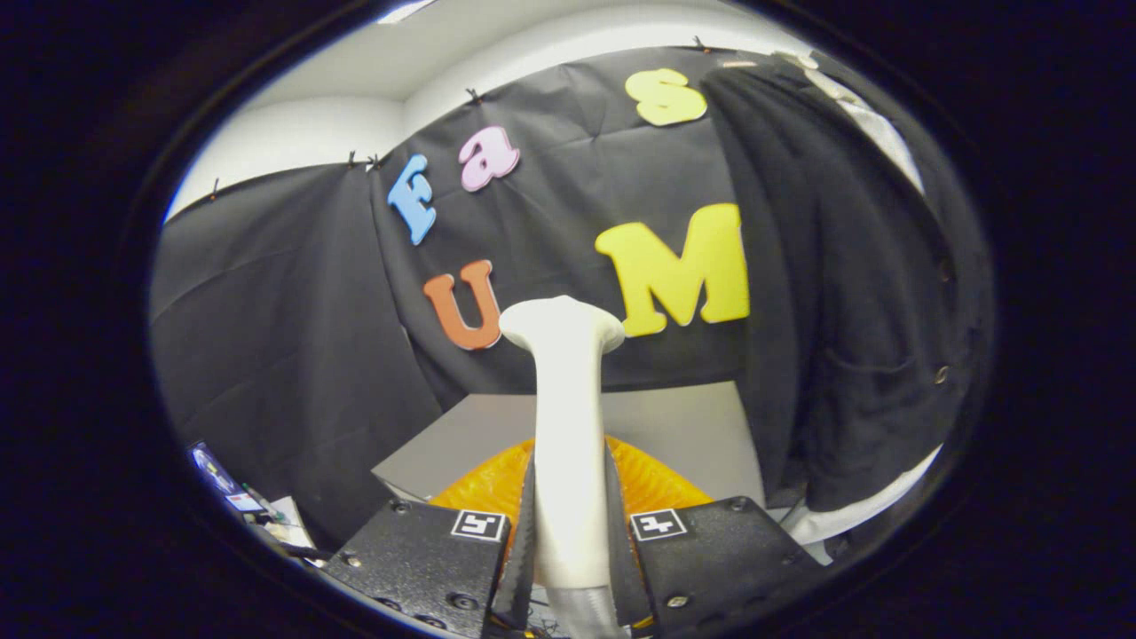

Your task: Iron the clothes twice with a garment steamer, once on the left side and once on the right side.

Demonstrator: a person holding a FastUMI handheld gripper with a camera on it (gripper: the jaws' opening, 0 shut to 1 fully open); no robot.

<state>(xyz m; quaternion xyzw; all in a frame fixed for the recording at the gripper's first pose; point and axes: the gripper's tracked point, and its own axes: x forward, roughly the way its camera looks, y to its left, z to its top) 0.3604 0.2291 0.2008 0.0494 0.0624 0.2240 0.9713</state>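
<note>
Two fingers of the hand-held gripper (570, 532) press on the white handle of the garment steamer (566, 426), one on each side, so the tool is pinched between them and stands upright.

Steamer: smooth matte white shaft, rising straight from between the fingers and flaring at the top into a wide, flat, rounded head. The head sits in front of the black cloth wall (293, 337), well above the fingertips. Low on the shaft, between the fingers, the white plastic gives way to a greyish, ribbed-looking section; detail there is blurred.

Behind the shaft, just ahead of the fingers, an orange translucent piece (657, 484) with a ridged surface spreads to both sides. Cannot tell whether it belongs to the steamer or lies apart from it.

Beyond that, a grey tabletop (683, 426) reaches back to the cloth wall.

Garment: a black jacket (852, 293) hangs to the right of the steamer, in front of the wall, its lower hem ending above a white curved surface (874, 506). Dark buttons show along its right side, with a pale strip near its top. The steamer head is apart from the jacket, not touching it.

Far left and low, some small cluttered items (240, 497), too small to identify.
</note>
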